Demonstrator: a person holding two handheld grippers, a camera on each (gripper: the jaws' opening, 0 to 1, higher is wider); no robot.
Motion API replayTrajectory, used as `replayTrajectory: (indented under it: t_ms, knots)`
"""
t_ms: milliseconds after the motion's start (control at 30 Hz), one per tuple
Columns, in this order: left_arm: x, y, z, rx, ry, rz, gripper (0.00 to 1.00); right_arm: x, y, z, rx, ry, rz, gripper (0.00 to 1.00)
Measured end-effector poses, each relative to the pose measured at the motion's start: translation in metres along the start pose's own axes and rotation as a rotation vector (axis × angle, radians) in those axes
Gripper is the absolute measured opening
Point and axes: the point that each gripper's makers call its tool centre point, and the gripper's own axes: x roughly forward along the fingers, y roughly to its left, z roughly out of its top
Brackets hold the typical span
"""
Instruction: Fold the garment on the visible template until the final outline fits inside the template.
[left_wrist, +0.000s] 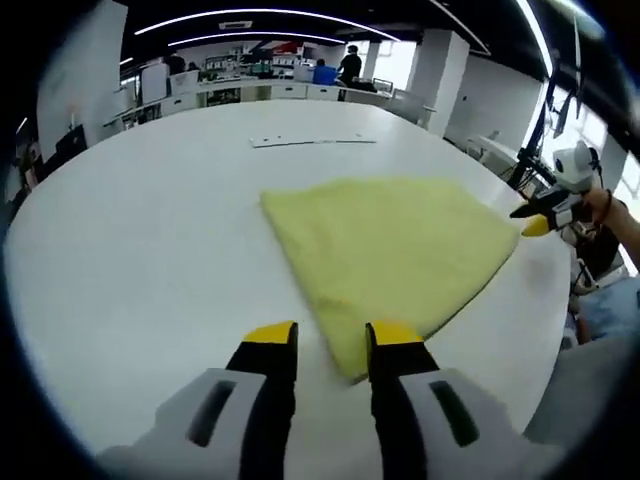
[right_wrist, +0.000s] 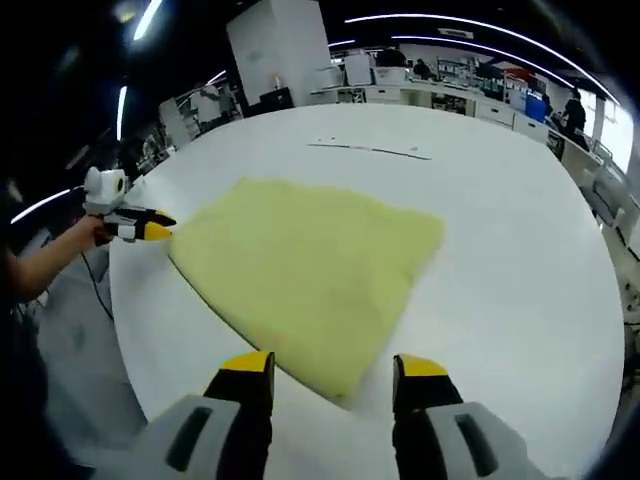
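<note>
A pale yellow garment (left_wrist: 395, 250) (right_wrist: 300, 270) lies folded flat on the white table (left_wrist: 150, 260) (right_wrist: 520, 240). My left gripper (left_wrist: 332, 340) stands open low over the table, and the garment's near corner reaches into the gap between its yellow-tipped jaws. My right gripper (right_wrist: 333, 368) is open as well, its jaws on either side of another corner of the cloth. In the left gripper view the right gripper (left_wrist: 540, 222) sits at the garment's right corner, held by a hand. The left gripper (right_wrist: 150, 229) sits at the cloth's left corner in the right gripper view.
A thin pale strip with marks (left_wrist: 312, 140) (right_wrist: 370, 150) lies on the table beyond the garment. The table's rounded edge (right_wrist: 140, 360) runs close to the cloth on my side. Office desks and standing people (left_wrist: 350, 65) are far behind.
</note>
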Motion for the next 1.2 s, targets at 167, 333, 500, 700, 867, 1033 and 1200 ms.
replayTrajectory:
  t_ms: [167, 333, 500, 700, 867, 1033, 1200]
  knots:
    - [-0.002, -0.002, -0.011, 0.024, 0.027, -0.026, 0.25, 0.0, 0.004, -0.014, -0.07, 0.045, 0.021, 0.38]
    - [-0.003, -0.005, -0.017, 0.048, 0.05, -0.045, 0.23, 0.002, 0.004, -0.02, -0.065, 0.041, 0.03, 0.32]
    - [-0.001, -0.009, -0.023, 0.085, 0.066, -0.076, 0.21, 0.005, 0.001, -0.024, -0.086, 0.037, 0.017, 0.26]
    - [0.002, -0.007, -0.028, 0.121, 0.092, -0.072, 0.14, 0.011, -0.003, -0.026, -0.143, 0.028, 0.011, 0.14]
    - [0.003, -0.006, -0.03, 0.142, 0.098, -0.07, 0.09, 0.012, -0.004, -0.028, -0.171, 0.036, 0.017, 0.07]
    - [0.004, -0.007, -0.03, 0.155, 0.095, -0.076, 0.02, 0.012, -0.004, -0.028, -0.18, 0.039, 0.021, 0.0]
    - [0.005, -0.007, -0.03, 0.176, 0.101, -0.069, 0.01, 0.01, -0.005, -0.025, -0.175, 0.029, 0.016, 0.0]
